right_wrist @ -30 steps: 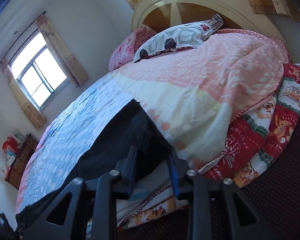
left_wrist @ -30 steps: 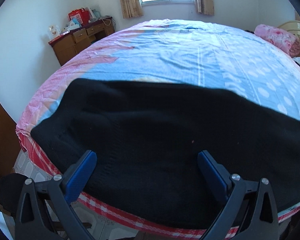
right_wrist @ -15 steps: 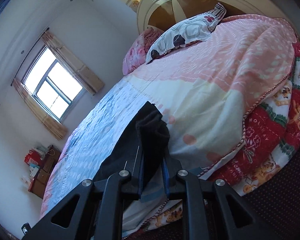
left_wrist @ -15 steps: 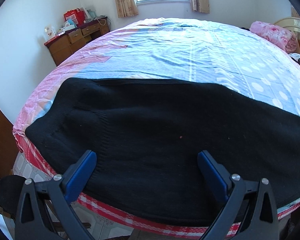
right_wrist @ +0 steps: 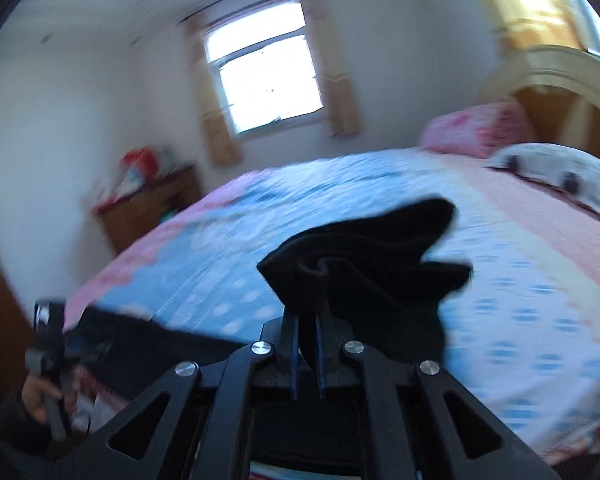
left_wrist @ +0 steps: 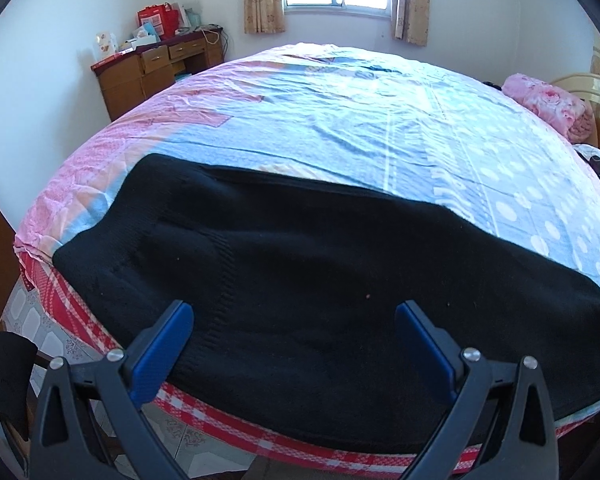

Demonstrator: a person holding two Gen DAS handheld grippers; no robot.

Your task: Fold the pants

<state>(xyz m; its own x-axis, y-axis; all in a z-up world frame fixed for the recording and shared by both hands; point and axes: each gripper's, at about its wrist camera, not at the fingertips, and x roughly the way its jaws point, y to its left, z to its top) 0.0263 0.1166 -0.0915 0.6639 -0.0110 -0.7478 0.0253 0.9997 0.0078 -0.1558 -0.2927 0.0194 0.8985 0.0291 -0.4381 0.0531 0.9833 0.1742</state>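
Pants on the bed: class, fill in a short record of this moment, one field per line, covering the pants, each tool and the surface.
pants: black, spread along the near bed edge
lifted end: bunched, raised off the bed
right tool: shut on pants, having just closed
left tool: open, above the pants, gripping nothing
bed: blue and pink sheet
blur: right view smeared

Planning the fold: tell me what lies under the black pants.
The black pants lie on the bed sheet, over its red-checked edge. What the sheet looks like beneath them is covered.
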